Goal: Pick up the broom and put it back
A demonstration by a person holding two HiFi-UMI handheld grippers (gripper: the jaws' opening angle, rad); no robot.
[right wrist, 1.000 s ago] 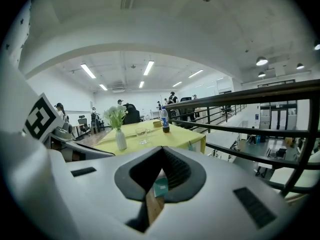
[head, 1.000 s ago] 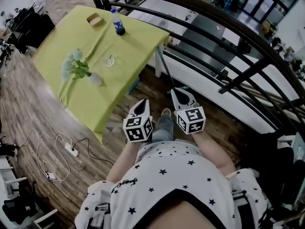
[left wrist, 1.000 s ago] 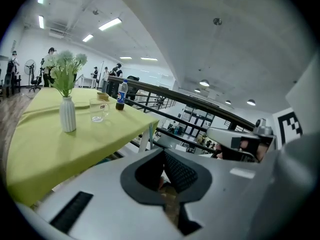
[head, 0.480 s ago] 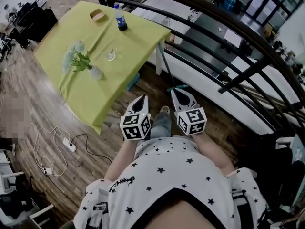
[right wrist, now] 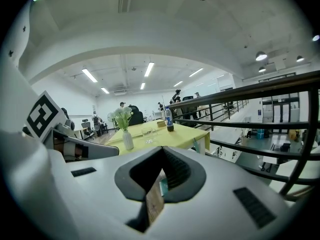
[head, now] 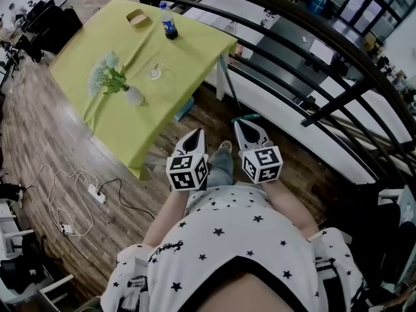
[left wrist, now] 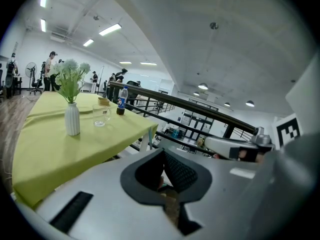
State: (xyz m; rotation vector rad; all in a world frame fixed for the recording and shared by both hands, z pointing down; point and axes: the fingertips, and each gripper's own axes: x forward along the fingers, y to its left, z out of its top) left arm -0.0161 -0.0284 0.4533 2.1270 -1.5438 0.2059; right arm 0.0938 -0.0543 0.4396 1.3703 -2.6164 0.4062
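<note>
The broom leans by the near corner of the yellow-green table point(head: 117, 119), its thin handle running down to a teal head point(head: 247, 117) on the wooden floor beside the railing. My left gripper point(head: 195, 134) and right gripper point(head: 245, 126) hang side by side in front of my body, pointing toward the broom and slightly down. The right gripper's tips are just short of the teal head. Both are shut with nothing between the jaws. In the right gripper view a bit of teal point(right wrist: 163, 186) shows through the notch of the shut jaws.
A dark metal railing point(head: 338, 51) curves along the right, with a drop behind it. On the table stand a vase of flowers point(head: 133, 95), a glass point(head: 155, 73), a bottle point(head: 169, 27) and a small box point(head: 138, 18). Cables and a power strip point(head: 97, 194) lie on the floor at left.
Both grippers have stayed where they were. Only the head camera has shifted a little, so the table sits slightly further right in the picture.
</note>
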